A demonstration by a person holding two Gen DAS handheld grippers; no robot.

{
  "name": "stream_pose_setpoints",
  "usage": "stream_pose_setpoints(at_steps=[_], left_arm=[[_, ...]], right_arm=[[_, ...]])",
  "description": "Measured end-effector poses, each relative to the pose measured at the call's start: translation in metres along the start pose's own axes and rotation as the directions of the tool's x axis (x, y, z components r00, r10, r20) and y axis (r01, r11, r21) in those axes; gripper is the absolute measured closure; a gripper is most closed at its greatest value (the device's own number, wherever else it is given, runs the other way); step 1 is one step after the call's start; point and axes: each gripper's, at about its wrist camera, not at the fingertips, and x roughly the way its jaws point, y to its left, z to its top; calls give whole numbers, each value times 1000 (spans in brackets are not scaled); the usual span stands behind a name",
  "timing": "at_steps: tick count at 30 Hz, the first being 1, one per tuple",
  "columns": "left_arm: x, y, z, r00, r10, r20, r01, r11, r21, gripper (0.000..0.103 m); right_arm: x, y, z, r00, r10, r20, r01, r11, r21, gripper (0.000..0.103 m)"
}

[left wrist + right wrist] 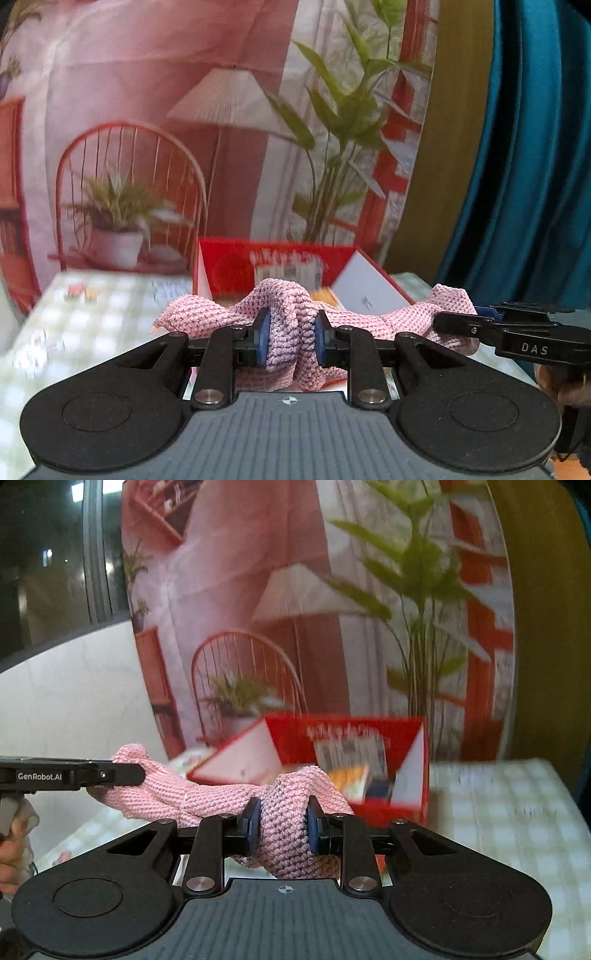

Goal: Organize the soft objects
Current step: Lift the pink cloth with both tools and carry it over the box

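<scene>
A pink knitted cloth (291, 321) stretches between the left tool (291, 338) and the right tool (282, 821), each clamped on a bunched end, above the checked-cloth table (92, 317). Behind the cloth, on the table, stands an open red cardboard box (347, 738) with packets inside it. Behind the box hangs a printed fabric backdrop showing a chair, lamp and plants (166, 110). To the backdrop's right hangs a teal curtain (535, 147).

The left gripper (291, 338) is clamped on the pink cloth (288, 314), and the right gripper (282, 823) is clamped on its other end; both are tilted slightly downward.
</scene>
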Motion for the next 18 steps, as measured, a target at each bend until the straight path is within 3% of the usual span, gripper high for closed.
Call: stream_pose_setpoints(at_steps=[7, 12, 18], left_arm=[[50, 11, 45, 1000, 7, 3, -7, 999, 51, 78], [94, 20, 60, 998, 41, -51, -36, 995, 89, 78], [146, 27, 55, 981, 90, -173, -78, 994, 77, 78]], right_arm=[[43, -16, 34, 997, -50, 62, 53, 998, -40, 80], [78, -31, 48, 993, -77, 87, 82, 995, -57, 80], [125, -51, 40, 994, -112, -1, 112, 992, -54, 80]])
